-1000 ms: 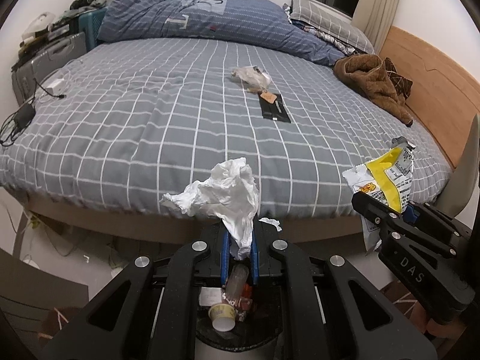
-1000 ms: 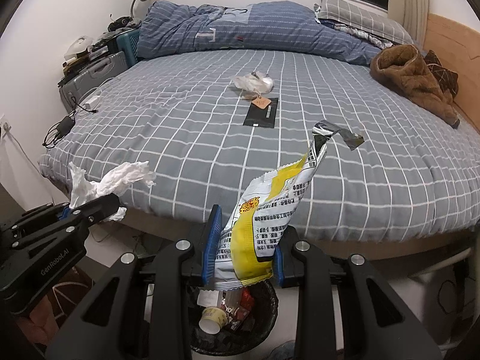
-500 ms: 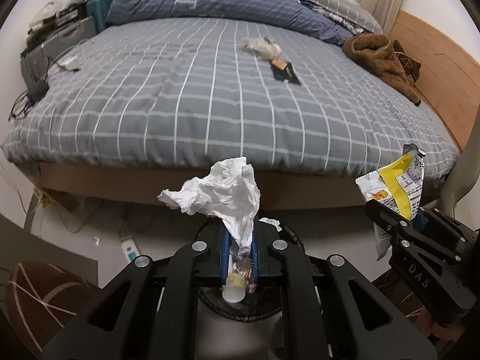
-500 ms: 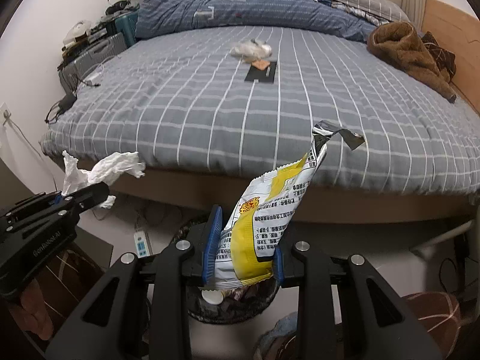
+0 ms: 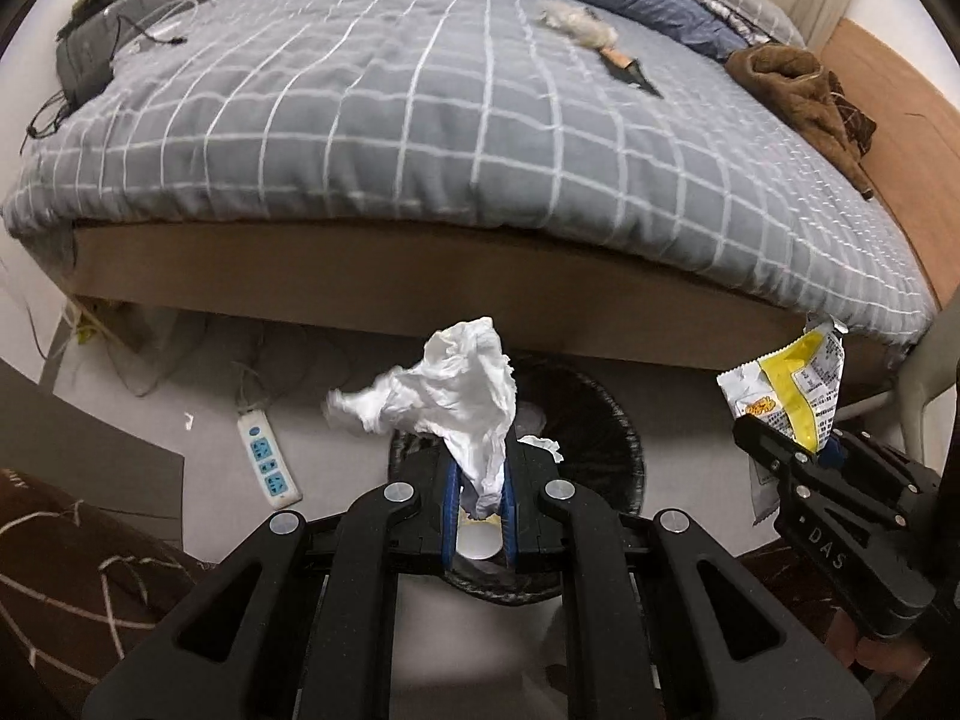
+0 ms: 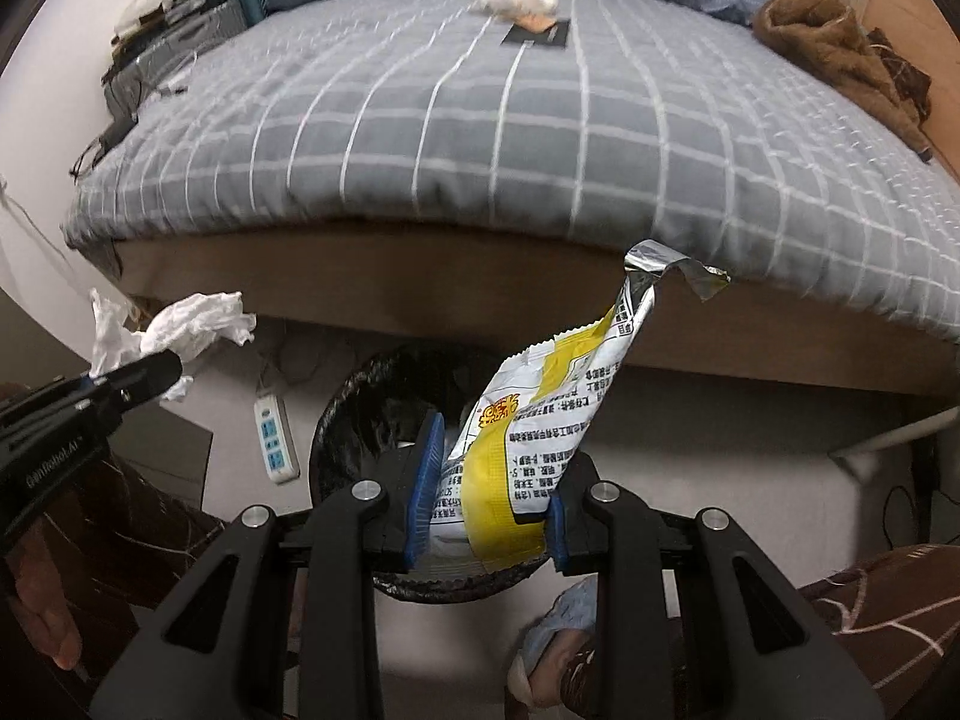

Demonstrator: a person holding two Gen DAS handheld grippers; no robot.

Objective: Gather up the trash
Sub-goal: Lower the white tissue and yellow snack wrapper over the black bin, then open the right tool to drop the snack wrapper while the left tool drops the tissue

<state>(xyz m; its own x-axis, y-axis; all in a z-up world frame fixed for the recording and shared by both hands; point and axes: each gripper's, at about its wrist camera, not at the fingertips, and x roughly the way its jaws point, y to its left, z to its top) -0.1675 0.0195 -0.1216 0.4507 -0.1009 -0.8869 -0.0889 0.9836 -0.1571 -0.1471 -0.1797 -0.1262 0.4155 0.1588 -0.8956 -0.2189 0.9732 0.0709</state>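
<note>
My left gripper [image 5: 478,495] is shut on a crumpled white tissue [image 5: 456,396] and holds it over the black-lined trash bin [image 5: 606,414] on the floor by the bed. My right gripper [image 6: 489,480] is shut on a yellow and white snack wrapper [image 6: 540,420], above the same bin [image 6: 354,396]. The left gripper with the tissue [image 6: 180,324] shows at the left of the right wrist view. The right gripper with the wrapper [image 5: 792,390] shows at the right of the left wrist view. More trash lies on the bed: a clear plastic wad [image 5: 576,24] and a black packet [image 5: 636,72].
A grey checked bed [image 5: 420,120] fills the far view, with a brown garment [image 5: 798,90] at its right. A white power strip [image 5: 267,459] lies on the floor left of the bin. A dark rug [image 5: 72,570] is at lower left. Suitcases and cables [image 6: 156,48] stand by the bed's left side.
Both grippers have tilted and moved down from bed level toward the floor, so the trash bin now sits in full view under them. Both still hold their trash.
</note>
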